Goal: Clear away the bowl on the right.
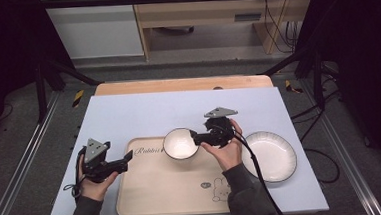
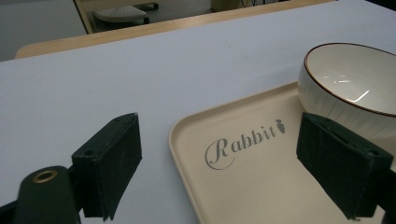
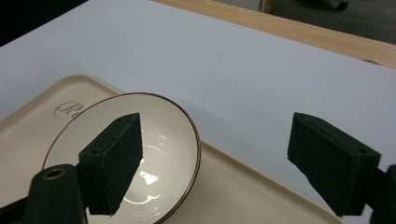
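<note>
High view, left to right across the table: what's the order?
Left tool → tray → bowl → right tool → plate.

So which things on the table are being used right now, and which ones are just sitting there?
In use:
- white bowl, sitting on the tray
- beige Rabbit tray
- right gripper, jaws open beside the bowl's rim
- left gripper, jaws open at the tray's left edge

Just sitting there:
- white plate on the blue-grey table cover, right of the tray
</note>
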Demonstrator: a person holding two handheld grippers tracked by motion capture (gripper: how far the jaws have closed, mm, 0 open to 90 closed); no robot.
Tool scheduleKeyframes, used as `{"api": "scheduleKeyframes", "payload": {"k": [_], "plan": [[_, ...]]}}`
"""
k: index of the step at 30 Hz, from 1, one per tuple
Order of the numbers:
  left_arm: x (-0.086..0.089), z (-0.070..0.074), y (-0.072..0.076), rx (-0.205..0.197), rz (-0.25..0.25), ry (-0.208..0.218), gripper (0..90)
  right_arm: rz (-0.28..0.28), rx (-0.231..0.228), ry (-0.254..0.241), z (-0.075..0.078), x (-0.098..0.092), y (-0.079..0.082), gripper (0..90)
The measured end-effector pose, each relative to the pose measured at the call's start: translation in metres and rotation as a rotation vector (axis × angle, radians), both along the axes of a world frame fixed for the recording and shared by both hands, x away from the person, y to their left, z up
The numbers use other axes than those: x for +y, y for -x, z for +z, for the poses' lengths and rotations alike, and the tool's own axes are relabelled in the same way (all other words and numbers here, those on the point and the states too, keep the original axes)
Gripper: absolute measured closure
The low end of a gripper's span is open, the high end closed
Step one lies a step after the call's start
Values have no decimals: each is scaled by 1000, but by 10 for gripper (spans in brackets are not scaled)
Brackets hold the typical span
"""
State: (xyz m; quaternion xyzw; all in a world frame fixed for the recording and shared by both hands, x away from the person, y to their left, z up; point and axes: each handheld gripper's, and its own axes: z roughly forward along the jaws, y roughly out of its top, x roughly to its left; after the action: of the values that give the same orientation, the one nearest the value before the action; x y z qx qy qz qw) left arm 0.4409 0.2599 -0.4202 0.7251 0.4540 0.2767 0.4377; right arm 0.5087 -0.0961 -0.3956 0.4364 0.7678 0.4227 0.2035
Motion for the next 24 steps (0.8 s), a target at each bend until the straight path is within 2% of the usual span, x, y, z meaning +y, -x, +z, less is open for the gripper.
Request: {"api": "scheduleKeyframes", "payload": {"k": [1,2,8,15,16,24], "plan": [[0,0,0,0,0,1,137,-10,-21,-38,1,-5,4,181],[0,0,0,0,1,1,137,-10,-30,-45,2,-8,5,179],[1,0,0,0,1,3,136,-33,-39,-34,2,-21,11,164],[1,0,0,0,4,5,134,-74,-57,-50,1,-43,21,147],[1,-1,0,2,2,2,133,-76,-61,-54,0,-50,24,145],[2,-1,0,-5,4,5,132,-82,-84,-52,-5,-66,38,145]]}}
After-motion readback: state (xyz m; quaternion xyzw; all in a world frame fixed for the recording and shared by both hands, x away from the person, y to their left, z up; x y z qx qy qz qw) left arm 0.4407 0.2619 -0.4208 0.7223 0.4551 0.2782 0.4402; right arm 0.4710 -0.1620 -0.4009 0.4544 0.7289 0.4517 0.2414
